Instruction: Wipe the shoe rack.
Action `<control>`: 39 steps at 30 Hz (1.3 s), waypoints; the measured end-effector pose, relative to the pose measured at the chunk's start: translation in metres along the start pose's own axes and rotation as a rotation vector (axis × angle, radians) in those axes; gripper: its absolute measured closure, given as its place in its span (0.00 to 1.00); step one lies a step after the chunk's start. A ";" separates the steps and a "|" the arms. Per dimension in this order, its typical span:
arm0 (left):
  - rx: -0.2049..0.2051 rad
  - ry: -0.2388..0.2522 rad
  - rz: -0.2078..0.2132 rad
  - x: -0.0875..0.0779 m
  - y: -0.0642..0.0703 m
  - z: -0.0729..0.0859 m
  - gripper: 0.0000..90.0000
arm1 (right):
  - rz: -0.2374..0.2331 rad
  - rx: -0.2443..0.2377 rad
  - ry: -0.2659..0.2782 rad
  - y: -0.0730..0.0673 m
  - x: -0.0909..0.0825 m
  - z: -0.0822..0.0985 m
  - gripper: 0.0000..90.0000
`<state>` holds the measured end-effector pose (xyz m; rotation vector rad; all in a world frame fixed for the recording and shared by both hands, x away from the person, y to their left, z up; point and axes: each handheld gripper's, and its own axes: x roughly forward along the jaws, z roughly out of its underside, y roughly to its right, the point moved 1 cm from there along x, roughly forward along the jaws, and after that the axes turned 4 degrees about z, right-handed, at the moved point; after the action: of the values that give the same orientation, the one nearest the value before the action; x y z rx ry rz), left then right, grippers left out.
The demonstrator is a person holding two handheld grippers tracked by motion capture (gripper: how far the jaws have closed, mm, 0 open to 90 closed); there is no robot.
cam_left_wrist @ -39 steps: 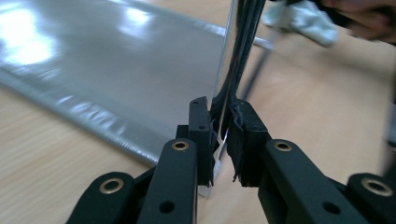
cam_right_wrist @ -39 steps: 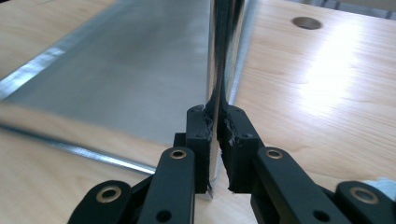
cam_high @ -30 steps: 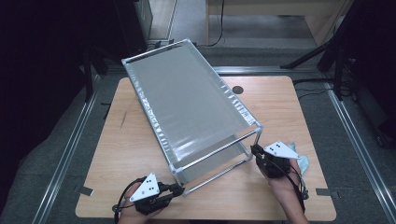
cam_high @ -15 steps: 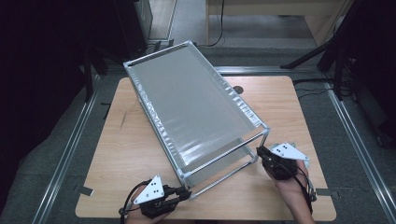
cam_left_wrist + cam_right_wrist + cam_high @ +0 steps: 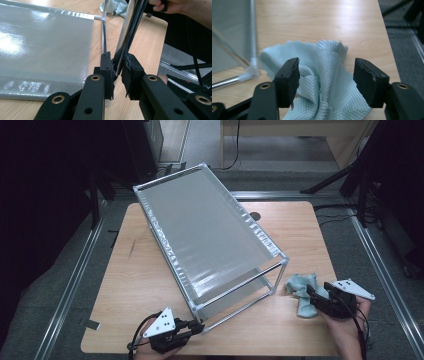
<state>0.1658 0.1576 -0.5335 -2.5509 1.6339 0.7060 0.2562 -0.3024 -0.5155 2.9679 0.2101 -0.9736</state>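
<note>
Metal rods frame the rack [image 5: 210, 235], which stands tilted on the wooden table [image 5: 310, 225]. Your left gripper [image 5: 197, 327] is at the rack's near corner, its jaws clamped tight on the bottom rod [image 5: 125, 40]. Your right gripper [image 5: 311, 296] sits just off the rack's right end; its jaws have just been opening and now stand wide apart over the pale blue cloth [image 5: 324, 82], which lies crumpled on the table between them, unpressed.
</note>
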 end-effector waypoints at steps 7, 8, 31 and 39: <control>-0.006 0.000 -0.005 0.001 0.000 0.000 0.87 | 0.013 -0.036 -0.076 -0.006 0.023 0.014 0.38; -0.006 0.001 -0.012 0.001 0.001 -0.001 0.87 | 0.017 -0.044 -0.085 -0.007 0.023 0.016 0.41; 0.000 0.005 -0.034 0.007 0.001 -0.004 0.88 | -0.171 -0.054 0.326 -0.057 -0.057 -0.076 0.89; 0.003 0.006 -0.034 0.007 0.001 -0.004 0.89 | -0.236 -0.146 0.422 -0.098 -0.069 -0.112 0.88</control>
<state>0.1688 0.1504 -0.5329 -2.5744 1.5881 0.6938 0.2546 -0.2076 -0.3814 3.0167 0.6163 -0.3059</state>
